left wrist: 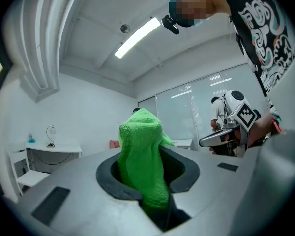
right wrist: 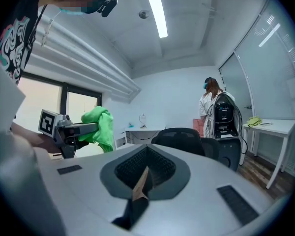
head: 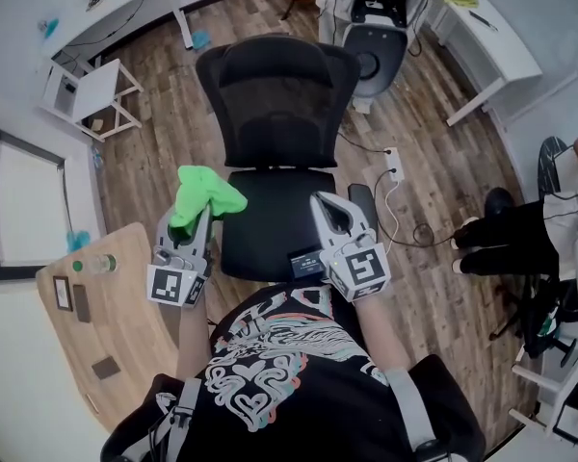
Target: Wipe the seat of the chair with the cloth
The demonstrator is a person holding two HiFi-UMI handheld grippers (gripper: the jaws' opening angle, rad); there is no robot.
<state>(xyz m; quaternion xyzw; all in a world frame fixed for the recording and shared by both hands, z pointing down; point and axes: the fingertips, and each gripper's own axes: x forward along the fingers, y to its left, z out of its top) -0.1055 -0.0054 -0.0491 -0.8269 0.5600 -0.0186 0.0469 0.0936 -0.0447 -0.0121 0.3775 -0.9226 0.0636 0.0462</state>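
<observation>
My left claw is clamped on the green cloth, which bunches up past its tips. It is over the left front corner of the chair seat. My right claw has its jaws pressed together with nothing between them, and it hovers over the seat's right side.
</observation>
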